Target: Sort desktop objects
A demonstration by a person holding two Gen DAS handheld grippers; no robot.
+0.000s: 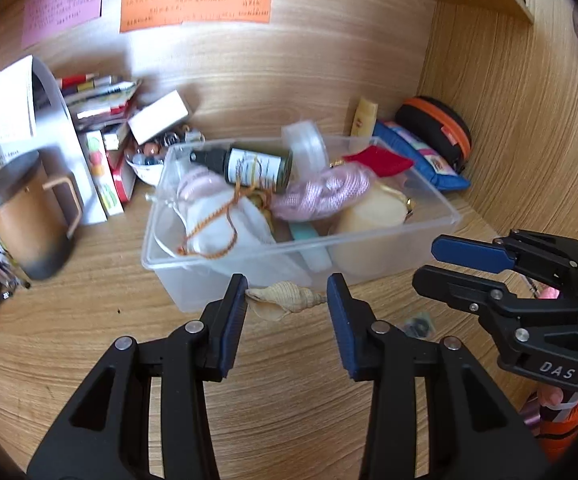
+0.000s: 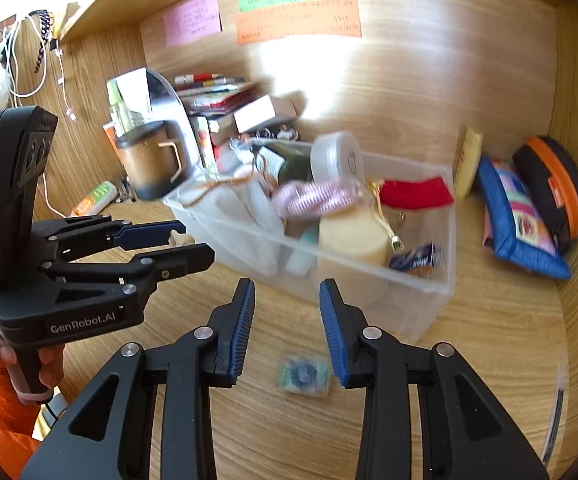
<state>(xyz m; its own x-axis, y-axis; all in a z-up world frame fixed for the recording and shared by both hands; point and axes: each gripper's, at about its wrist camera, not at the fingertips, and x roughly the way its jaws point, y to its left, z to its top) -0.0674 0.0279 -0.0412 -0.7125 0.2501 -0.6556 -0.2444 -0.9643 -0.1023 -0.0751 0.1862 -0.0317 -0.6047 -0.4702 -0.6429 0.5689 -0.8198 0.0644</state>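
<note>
A pale spiral seashell spans the tips of my left gripper, which is shut on it just in front of the clear plastic box. In the right wrist view the same shell shows between the left gripper tips, above the desk. The box holds a dark bottle, pink mesh, white cloth, a red pouch and a yellow round piece. My right gripper stands narrowly open and empty above a small green packet on the desk.
A brown mug, stacked books and boxes and a bowl of beads crowd the left. A blue pouch, a black-and-orange case and a yellow tube lie at the back right. Wooden walls close in the desk.
</note>
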